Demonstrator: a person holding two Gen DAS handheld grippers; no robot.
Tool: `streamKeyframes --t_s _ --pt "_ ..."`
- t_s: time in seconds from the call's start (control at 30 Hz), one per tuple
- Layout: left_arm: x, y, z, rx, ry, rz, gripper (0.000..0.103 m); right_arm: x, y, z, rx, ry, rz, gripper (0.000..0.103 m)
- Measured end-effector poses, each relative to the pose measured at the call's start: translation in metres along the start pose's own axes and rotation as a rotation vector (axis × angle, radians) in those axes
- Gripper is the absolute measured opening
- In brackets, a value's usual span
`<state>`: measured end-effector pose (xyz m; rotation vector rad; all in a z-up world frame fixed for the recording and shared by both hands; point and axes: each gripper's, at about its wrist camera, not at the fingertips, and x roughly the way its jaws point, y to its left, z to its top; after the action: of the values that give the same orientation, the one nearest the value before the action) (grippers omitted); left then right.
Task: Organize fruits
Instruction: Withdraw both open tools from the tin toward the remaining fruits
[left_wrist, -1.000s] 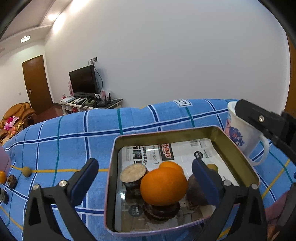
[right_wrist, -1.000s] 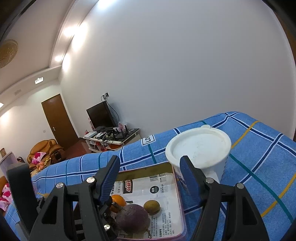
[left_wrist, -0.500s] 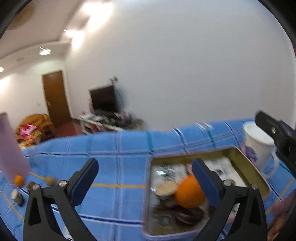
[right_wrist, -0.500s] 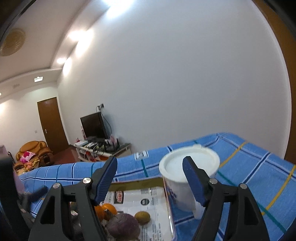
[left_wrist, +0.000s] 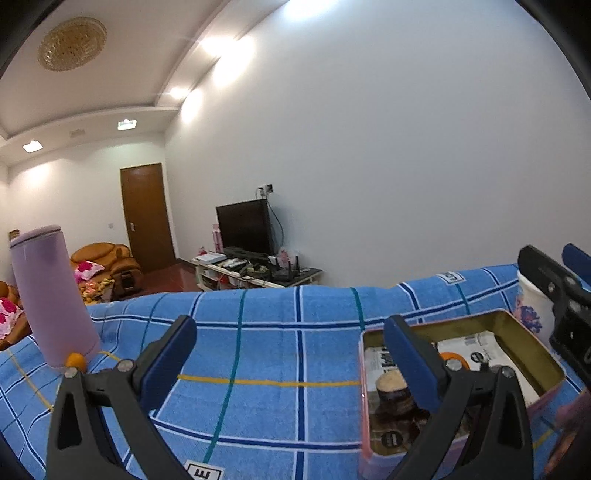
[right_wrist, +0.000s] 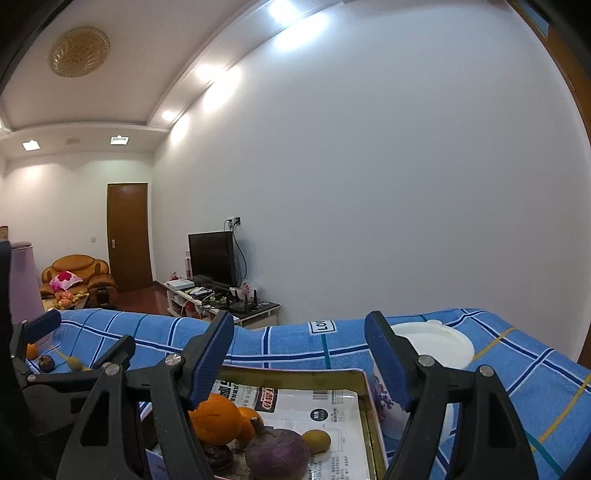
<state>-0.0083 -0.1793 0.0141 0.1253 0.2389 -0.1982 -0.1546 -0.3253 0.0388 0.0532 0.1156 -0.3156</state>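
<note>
A metal tin (left_wrist: 532, 343) lined with printed paper sits on the blue checked cloth; it also shows in the right wrist view (right_wrist: 295, 371). It holds a large orange (right_wrist: 214, 419), a smaller orange (right_wrist: 248, 421), a purple round fruit (right_wrist: 277, 454), a small yellow-brown fruit (right_wrist: 317, 440) and a dark cut-topped fruit (left_wrist: 392, 387). My left gripper (left_wrist: 291, 354) is open and empty, above the cloth left of the tin. My right gripper (right_wrist: 300, 363) is open and empty, above the tin's far rim. Loose fruits lie far left: a small orange (left_wrist: 75, 360), a dark one (right_wrist: 47, 363), a tan one (right_wrist: 75, 363).
A tall lilac bottle (left_wrist: 51, 295) stands at the far left of the cloth. A white lidded mug (right_wrist: 432, 347) with a blue print stands right of the tin. The cloth between bottle and tin is flat. A room with a TV stand lies beyond.
My left gripper has swung left, away from above the tin's fruit, and now looks over bare cloth toward the bottle. My right gripper has shifted slightly and stays open.
</note>
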Motion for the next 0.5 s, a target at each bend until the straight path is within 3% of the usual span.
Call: streamKeyframes --t_s 0.33,0.5 --pt "-0.002 0.016 -0.006 -0.063 0.066 0.001 0.103 -0.002 -0.016 -0.003 0.115 0.036 -0.014 0.075" --pt "-0.008 0.023 -0.010 -0.045 0.084 -0.002 0.103 -0.006 -0.016 -0.005 0.132 0.036 -0.022 0.075"
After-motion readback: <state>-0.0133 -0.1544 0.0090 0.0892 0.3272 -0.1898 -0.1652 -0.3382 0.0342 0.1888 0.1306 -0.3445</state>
